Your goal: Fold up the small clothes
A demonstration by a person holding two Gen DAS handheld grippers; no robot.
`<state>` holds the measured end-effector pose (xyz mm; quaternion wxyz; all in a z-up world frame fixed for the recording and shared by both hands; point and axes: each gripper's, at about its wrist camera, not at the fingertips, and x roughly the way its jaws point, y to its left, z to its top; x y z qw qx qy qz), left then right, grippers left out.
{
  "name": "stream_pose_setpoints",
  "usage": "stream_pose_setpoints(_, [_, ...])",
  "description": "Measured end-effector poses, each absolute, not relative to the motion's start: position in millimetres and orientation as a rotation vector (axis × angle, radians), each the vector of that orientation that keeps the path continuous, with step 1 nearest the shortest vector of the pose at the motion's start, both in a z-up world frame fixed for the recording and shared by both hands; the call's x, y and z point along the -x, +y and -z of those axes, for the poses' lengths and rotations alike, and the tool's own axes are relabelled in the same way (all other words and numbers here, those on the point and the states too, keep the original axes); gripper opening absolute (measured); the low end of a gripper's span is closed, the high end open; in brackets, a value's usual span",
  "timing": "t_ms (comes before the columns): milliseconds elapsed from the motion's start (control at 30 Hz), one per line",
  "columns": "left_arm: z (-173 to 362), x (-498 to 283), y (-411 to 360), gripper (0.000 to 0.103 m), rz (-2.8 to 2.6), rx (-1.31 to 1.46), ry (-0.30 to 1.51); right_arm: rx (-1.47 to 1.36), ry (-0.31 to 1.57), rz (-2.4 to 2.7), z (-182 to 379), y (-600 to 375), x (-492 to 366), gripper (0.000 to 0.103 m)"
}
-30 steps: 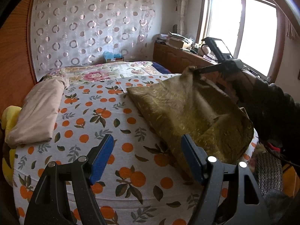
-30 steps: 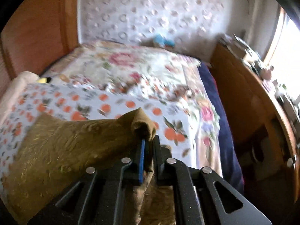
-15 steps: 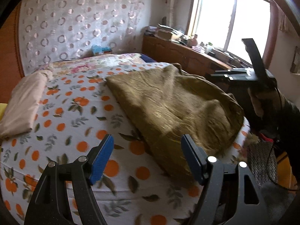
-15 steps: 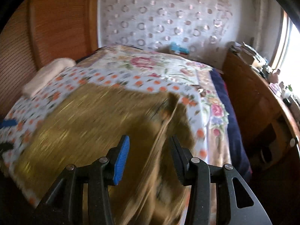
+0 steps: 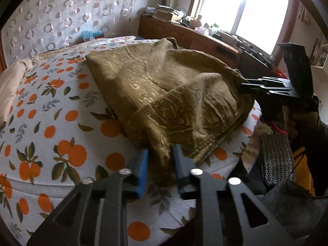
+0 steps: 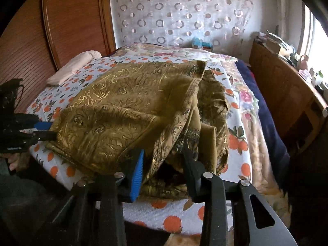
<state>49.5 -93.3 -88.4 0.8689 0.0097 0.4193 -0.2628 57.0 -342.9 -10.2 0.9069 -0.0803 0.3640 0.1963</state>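
Bed with an orange-print sheet fills most of both views, a wooden headboard on one side and a sideboard under the window on the other. Olive-gold cloth lies rumpled and roughly doubled over on the near part of the bed, its lower edge hanging toward the bed's rim; in the right wrist view the cloth shows several stacked folds. Pale pink folded bundle sits well apart near the headboard. Left gripper is at the cloth's near corner; its fingers have just been closing and now pinch a bunched bit of cloth between the blue pads. Right gripper is at the opposite near corner; its fingers have just been closing, with thick cloth folds between them, but whether the pads press on the cloth cannot be told. A hand holds the right gripper's handle.
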Motion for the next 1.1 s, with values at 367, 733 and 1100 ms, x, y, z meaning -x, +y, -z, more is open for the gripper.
stream_pose_setpoints(367, [57.8,-6.0,-103.8,0.005,0.578,-0.085,0.854,0.207,0.707,-0.376,14.7,-335.2,-61.5,0.004])
stream_pose_setpoints(733, [41.2,-5.8,-103.4,0.036,0.546,-0.111,0.815,0.195,0.726,-0.291,8.2,-363.4,-41.0,0.003])
stream_pose_setpoints(1100, [49.6,-33.1,-88.3,0.041,0.469,-0.067,0.81,0.17,0.718,-0.287,1.6,-362.9,-44.8,0.003])
